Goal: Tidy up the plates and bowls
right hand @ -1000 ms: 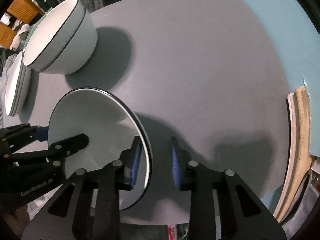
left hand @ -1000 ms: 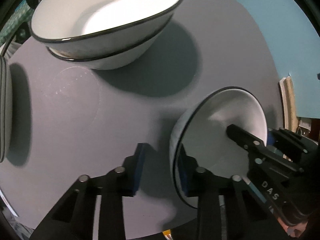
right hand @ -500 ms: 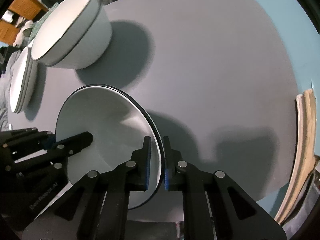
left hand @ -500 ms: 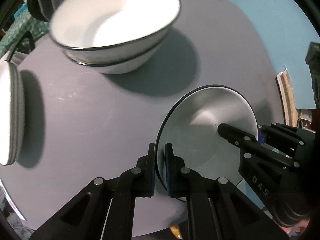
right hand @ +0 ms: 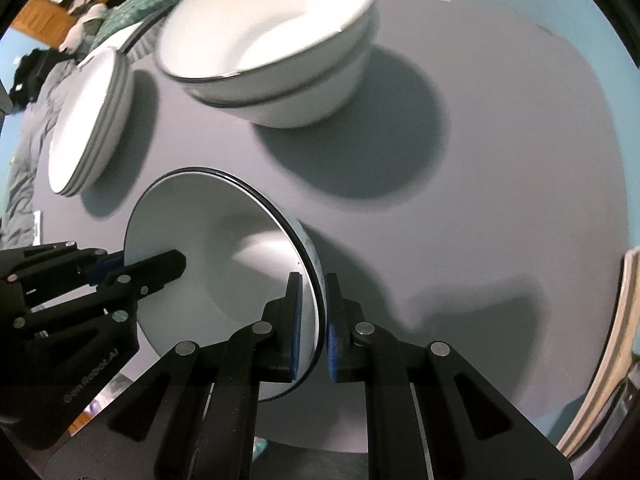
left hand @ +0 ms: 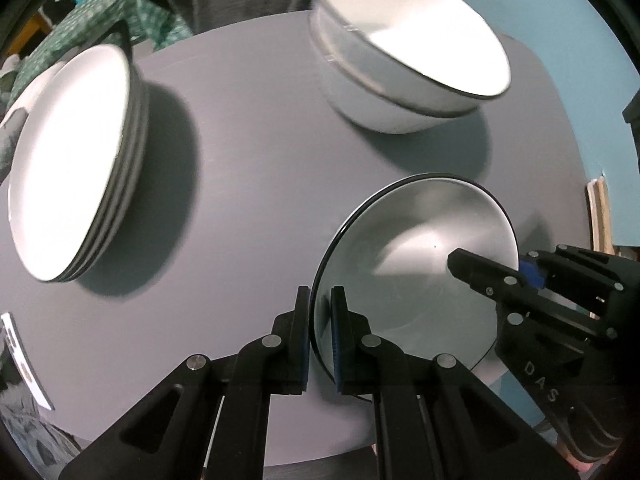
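Both grippers pinched one white bowl by opposite sides of its thin dark rim. From the left wrist view, the left gripper had its blue-padded black fingers clamped on the near-left rim, pointing steeply down; the right gripper gripped the far-right rim. Smooth and glossy, the round bowl held nothing and hung tilted above the matte grey round table. At left sat a stack of white plates, dark-edged; farther right, behind the held bowl, two nested white bowls stood, the top one holding nothing visible.
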Motion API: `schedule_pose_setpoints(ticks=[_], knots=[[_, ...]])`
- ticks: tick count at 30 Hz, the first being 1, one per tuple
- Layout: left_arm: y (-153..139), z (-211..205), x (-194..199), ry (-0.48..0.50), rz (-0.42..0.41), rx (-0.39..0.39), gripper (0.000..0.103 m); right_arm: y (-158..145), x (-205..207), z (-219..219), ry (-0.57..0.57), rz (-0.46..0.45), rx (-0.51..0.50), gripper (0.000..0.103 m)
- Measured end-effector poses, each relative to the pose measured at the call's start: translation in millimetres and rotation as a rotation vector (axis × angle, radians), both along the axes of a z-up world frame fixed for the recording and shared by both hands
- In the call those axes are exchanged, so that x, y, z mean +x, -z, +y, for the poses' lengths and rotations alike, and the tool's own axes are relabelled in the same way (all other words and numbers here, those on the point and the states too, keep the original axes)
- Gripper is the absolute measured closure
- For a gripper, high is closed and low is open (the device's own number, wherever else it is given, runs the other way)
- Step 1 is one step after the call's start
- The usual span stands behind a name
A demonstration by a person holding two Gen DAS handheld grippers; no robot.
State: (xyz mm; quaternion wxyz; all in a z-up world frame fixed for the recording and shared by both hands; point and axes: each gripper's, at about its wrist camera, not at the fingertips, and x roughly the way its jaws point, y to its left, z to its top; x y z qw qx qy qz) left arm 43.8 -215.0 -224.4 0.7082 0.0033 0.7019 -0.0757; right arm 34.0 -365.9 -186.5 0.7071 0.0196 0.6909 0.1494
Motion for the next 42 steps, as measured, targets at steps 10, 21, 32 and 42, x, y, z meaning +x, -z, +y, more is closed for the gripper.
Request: schedule_pose_setpoints(ticks=[10,21,32,42], knots=[[2.3,0.1,2.1,-0.015,-0.010,0.008,0.094,9.2,12.7,-17.8,-0.039,0.001,-0.001,0.093],[6.5,-5.4,15.0,0.027,0.006,0.007,0.094,21.4,31.8,21.5,-0.040,0.052,-0.016,0.093],[7.3,-4.4,28.1,0.041,0.023,-0.007,0.090,24.0,33.4,14.5,-0.024,0.051,-0.007,0.092],[-2.1,10.6,37.4,0.001,0.025,-0.036,0.092,17.5,32.8,14.1,-0.012,0.035,-0.010,0.095]])
